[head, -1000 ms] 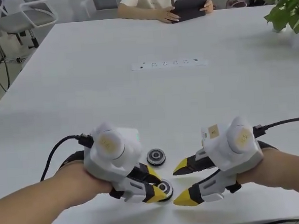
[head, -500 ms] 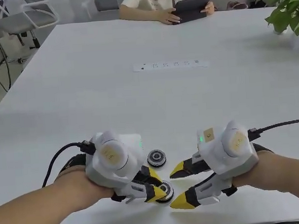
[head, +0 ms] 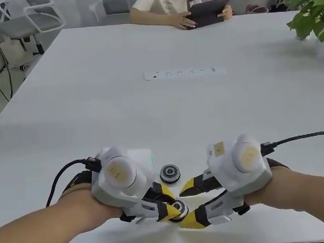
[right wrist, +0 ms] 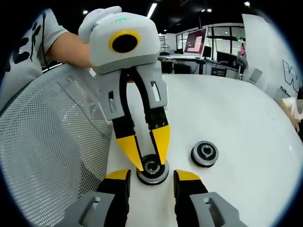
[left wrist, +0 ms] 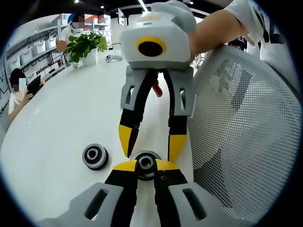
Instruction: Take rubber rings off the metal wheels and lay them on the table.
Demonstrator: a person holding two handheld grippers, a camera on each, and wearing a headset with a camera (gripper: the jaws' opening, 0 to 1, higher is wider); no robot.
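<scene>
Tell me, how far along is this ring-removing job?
Nothing is finished yet. In hand: the left gripper is clamped on the nearer small metal wheel, black rubber ring on, and the open right gripper straddles it. Left: that ring, the ring on the farther wheel, then laying both on the white table.

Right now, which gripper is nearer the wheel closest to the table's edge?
Left. The left gripper has its jaws closed on the wheel; the right gripper faces it with jaws open on either side of the wheel, not clearly touching.
</scene>
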